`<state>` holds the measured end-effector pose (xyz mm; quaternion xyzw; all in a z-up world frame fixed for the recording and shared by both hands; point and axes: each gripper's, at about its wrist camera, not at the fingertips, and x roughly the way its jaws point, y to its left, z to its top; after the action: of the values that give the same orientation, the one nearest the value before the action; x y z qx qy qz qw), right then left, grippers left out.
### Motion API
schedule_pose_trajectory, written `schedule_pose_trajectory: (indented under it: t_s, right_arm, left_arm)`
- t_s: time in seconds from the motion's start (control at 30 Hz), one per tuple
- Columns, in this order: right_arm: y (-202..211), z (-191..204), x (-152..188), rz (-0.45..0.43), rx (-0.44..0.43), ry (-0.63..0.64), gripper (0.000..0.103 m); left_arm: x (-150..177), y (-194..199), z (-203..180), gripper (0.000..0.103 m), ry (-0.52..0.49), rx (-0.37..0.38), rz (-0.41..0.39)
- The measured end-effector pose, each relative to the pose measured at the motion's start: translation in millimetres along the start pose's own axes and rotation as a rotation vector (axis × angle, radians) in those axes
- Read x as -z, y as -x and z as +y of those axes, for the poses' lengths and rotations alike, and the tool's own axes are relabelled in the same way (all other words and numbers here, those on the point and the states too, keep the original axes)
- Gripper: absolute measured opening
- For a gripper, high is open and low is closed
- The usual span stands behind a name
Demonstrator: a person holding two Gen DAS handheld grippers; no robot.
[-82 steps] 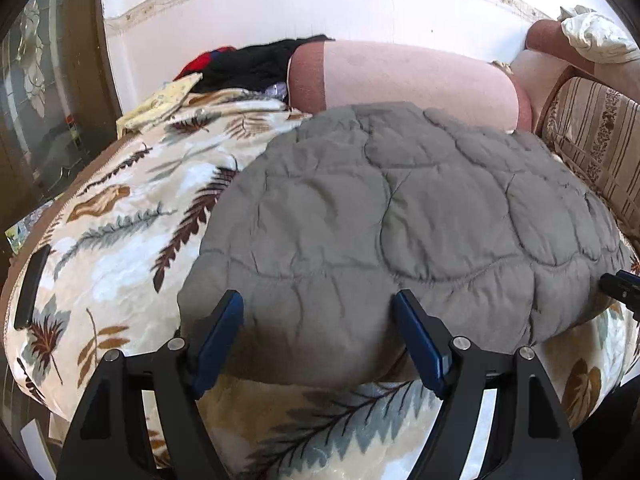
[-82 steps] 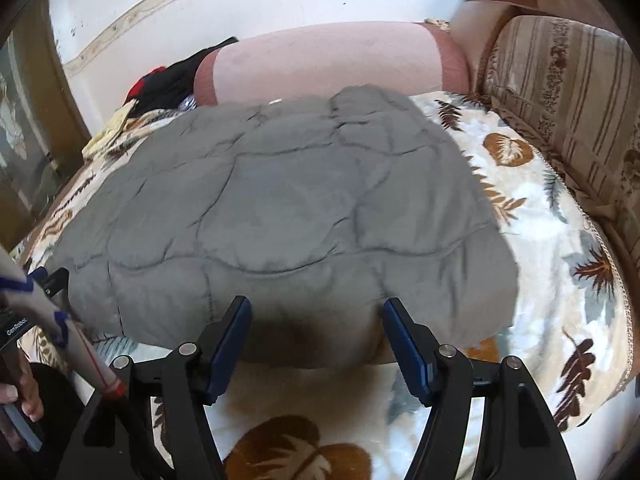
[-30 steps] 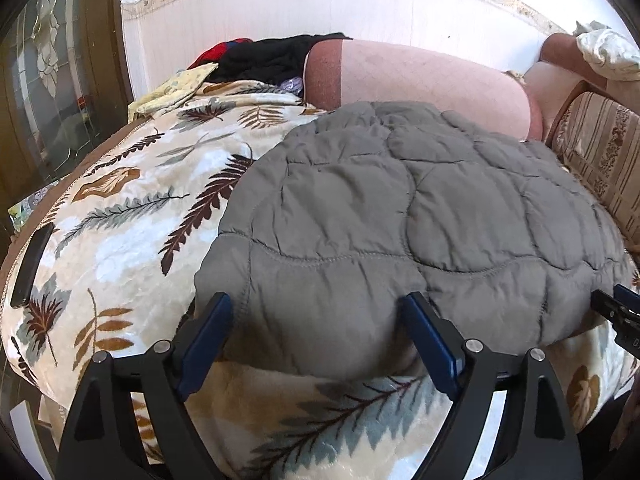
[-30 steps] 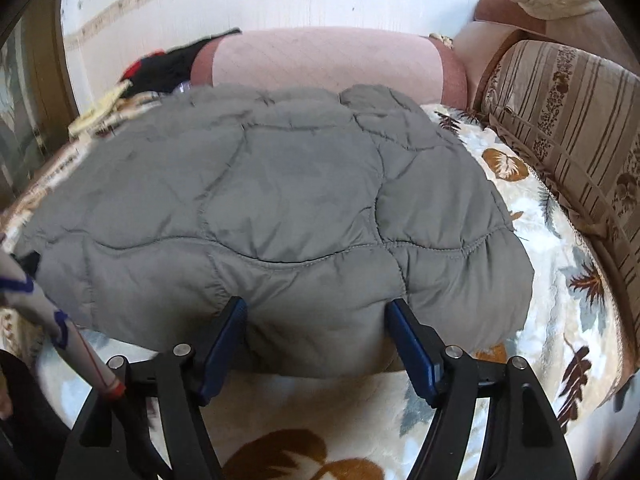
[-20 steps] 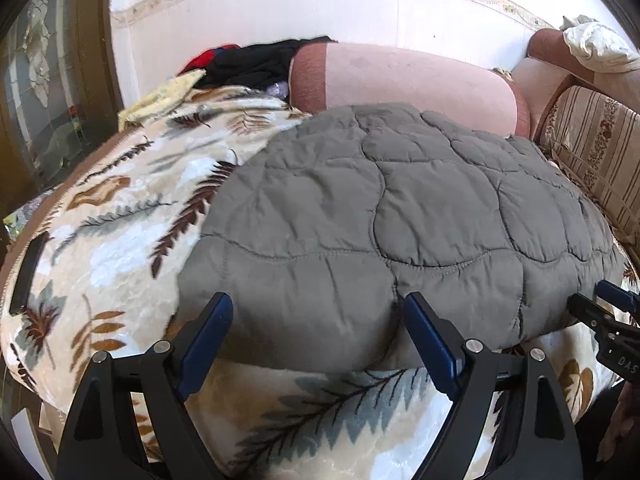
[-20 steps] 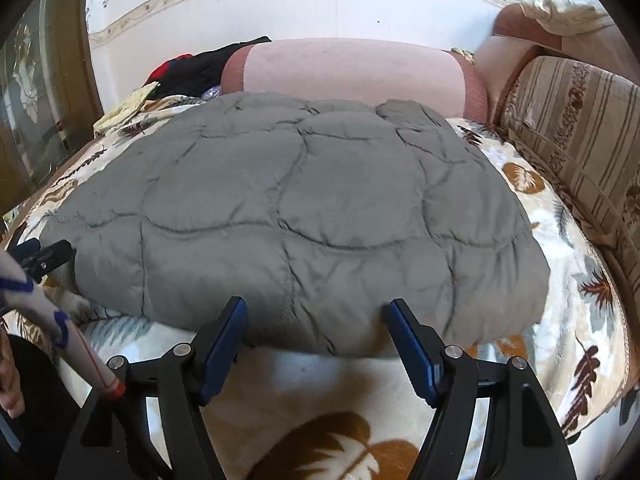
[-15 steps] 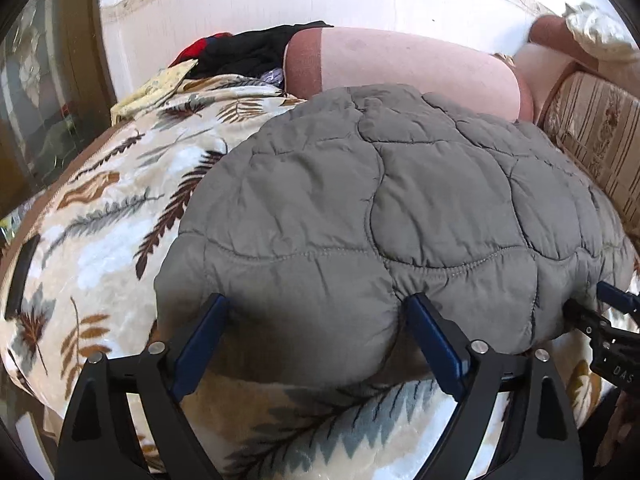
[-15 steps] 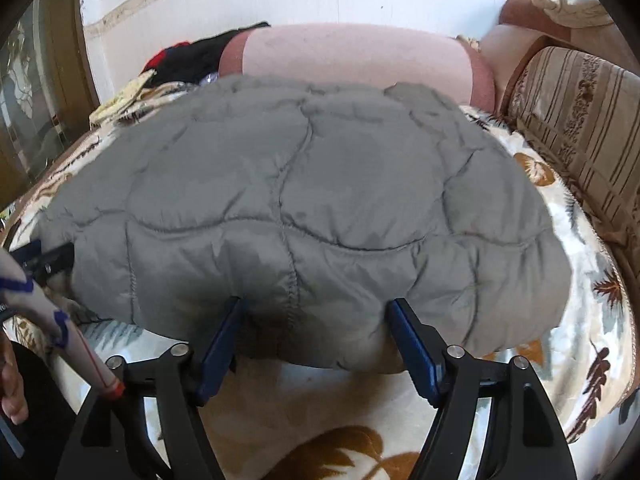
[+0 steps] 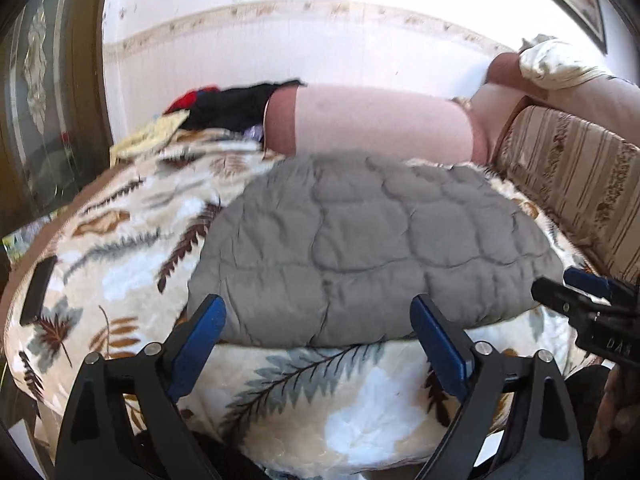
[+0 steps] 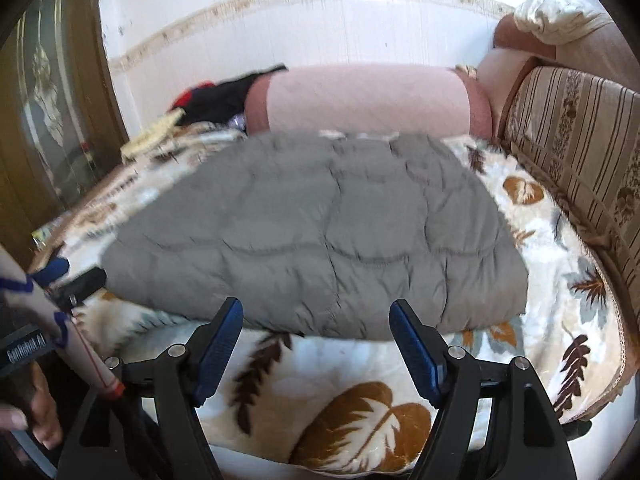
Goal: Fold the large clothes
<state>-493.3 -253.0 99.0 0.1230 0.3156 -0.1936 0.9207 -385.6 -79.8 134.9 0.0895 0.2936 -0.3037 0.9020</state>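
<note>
Surface: a bed or couch covered by a plush leaf-print blanket point(image 9: 132, 240) in cream, brown and grey-blue. A white wall point(image 10: 320, 20) with a patterned border runs behind; a wood-framed glass door point(image 9: 36, 100) stands at left. A pink cylindrical bolster point(image 10: 368, 100) lies along the back, dark and red clothes point(image 9: 236, 104) heaped beside it, and a striped upholstered backrest point(image 10: 580, 140) sits at right. The grey quilted garment point(image 9: 360, 244), puffy with curved stitched panels, lies folded flat mid-blanket. The left gripper point(image 9: 318, 328) is released, jaws spread, just short of the garment's near edge. The right gripper point(image 10: 316, 332) is likewise spread wide and empty.
</note>
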Motion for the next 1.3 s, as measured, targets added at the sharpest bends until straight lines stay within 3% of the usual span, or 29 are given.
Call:
schedule_pose_trajectory:
  t_s: [0.17,0.3,0.47,0.57,0.67,0.73,0.87,1.03,1.2,1.3]
  right_arm:
    - [1,3,-10,-0.020,0.027,0.022,0.086]
    - [-26,-12,-12,0.035,0.052,-0.002,0.086]
    - [-72,-22,-6,0.137,0.113,-0.001,0.086]
    - [-94,-30,0,0.207,0.099,-0.033,0.086]
    - [-98,-32,4,0.220,0.095,-0.037,0.086]
    - [-92,-33,2,0.215,0.089,-0.044,0.086]
    - [-60,-34,-12,0.148,0.065,-0.084,0.086]
    - [4,-24,-44,0.014,0.056,-0.087,0.088]
    - [76,-6,-65,-0.143,0.045,-0.058,0.098]
    - [105,4,-65,-0.217,0.053,-0.035,0.101]
  left_arm:
    - [-7,-25,0,0.095,0.002,-0.021,0.048]
    - [-6,-61,2,0.095,-0.007,-0.060,0.088]
    - [-1,-108,9,0.095,0.020,-0.064,0.194]
    - [0,-118,10,0.101,0.024,-0.065,0.204]
    - [-1,-116,10,0.101,0.016,-0.056,0.213]
    - [-4,-108,10,0.101,0.018,-0.046,0.217]
    - [-18,-68,8,0.102,0.008,-0.048,0.117]
    - [-52,0,-1,0.103,-0.076,-0.155,-0.035]
    - [-74,47,-18,0.103,-0.195,-0.337,-0.082]
    - [-68,68,-17,0.103,-0.163,-0.325,-0.135]
